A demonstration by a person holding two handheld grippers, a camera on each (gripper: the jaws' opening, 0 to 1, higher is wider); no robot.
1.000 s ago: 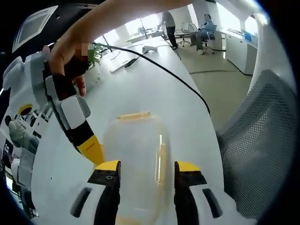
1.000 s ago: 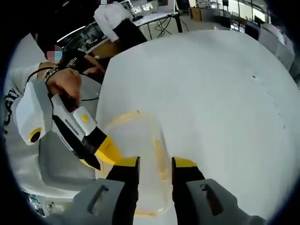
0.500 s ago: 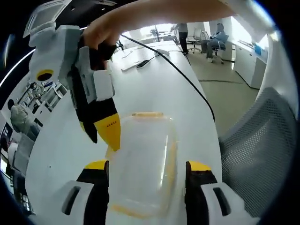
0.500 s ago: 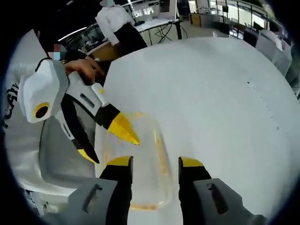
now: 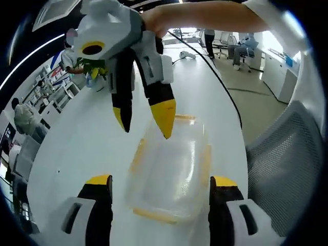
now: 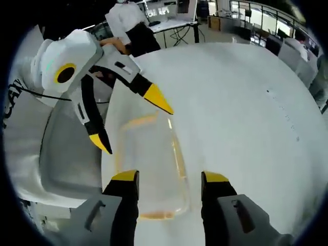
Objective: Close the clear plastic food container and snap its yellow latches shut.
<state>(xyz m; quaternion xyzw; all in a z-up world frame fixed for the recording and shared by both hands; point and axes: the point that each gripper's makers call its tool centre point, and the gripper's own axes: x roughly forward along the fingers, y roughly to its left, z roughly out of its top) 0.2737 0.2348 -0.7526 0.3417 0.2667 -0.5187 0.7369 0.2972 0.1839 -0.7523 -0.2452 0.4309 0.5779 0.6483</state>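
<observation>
The clear plastic container (image 5: 171, 171) lies flat on the white table with its lid on and yellow latches (image 5: 206, 158) along its edges. I cannot tell whether they are snapped. My left gripper (image 5: 161, 183) is open, its jaws straddling the container's near end from above. My right gripper (image 5: 143, 119) comes in from the top, open, yellow tips pointing down at the container's far left corner. In the right gripper view the container (image 6: 151, 169) lies between the open jaws of my right gripper (image 6: 170, 179). The left gripper (image 6: 128, 120) hangs open over the container's far left side.
A grey mesh chair (image 5: 287, 154) stands off the table's right edge. A black cable (image 5: 225, 100) runs across the white table (image 5: 77, 148), and a plant (image 5: 95, 69) sits at the far left. People are at desks in the background.
Both grippers have opened wider and risen off the container. In the left gripper view, the right gripper swung from the container's left side to above its far end.
</observation>
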